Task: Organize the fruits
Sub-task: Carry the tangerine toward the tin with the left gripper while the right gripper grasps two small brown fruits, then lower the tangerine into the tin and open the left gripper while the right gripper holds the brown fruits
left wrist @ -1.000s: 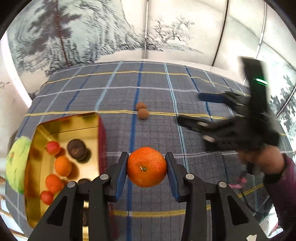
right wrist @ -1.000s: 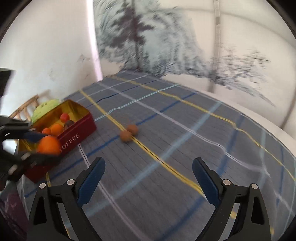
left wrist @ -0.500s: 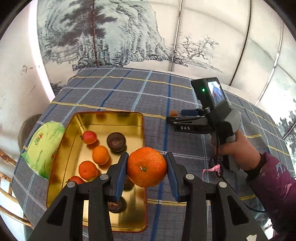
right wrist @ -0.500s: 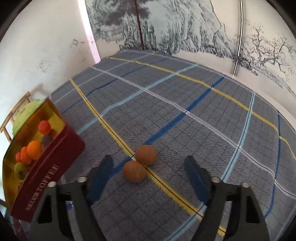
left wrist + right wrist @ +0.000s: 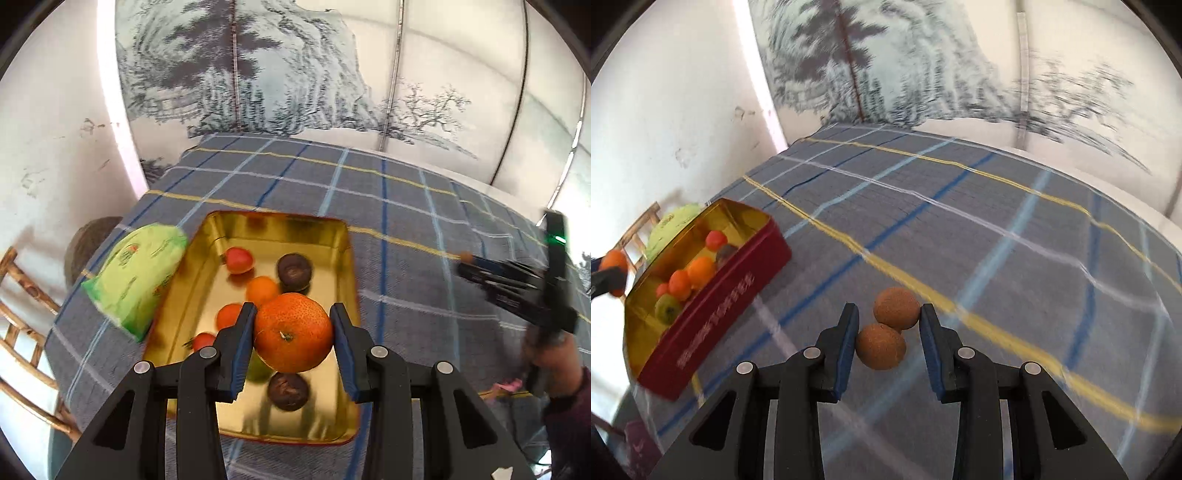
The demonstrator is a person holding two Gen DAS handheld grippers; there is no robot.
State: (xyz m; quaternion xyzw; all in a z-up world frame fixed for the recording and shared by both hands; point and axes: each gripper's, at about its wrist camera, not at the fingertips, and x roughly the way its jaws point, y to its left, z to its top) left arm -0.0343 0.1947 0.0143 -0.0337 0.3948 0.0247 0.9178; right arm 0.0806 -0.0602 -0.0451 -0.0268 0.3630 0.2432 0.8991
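Note:
My left gripper (image 5: 293,314) is shut on a large orange (image 5: 293,338) and holds it above the near half of the open gold-lined tin (image 5: 352,280). Several small red, orange, dark brown and green fruits lie in the tin. In the right wrist view the tin (image 5: 713,295) shows its red wall at the left. My right gripper (image 5: 885,314) is closing on two round brown fruits on the checked cloth. Its left pad touches the nearer brown fruit (image 5: 881,347) and its right pad touches the farther brown fruit (image 5: 897,308).
A green bag (image 5: 135,275) lies against the tin's left side near the table edge. A wicker chair (image 5: 22,291) stands past that edge by the white wall. A person's hand (image 5: 550,354) holds the right gripper at the far right. The checked tablecloth (image 5: 997,221) stretches behind.
The left gripper carried the orange leftward from the cloth to above the tin. The right gripper moved down onto the two brown fruits and its jaws went from wide to narrow around them.

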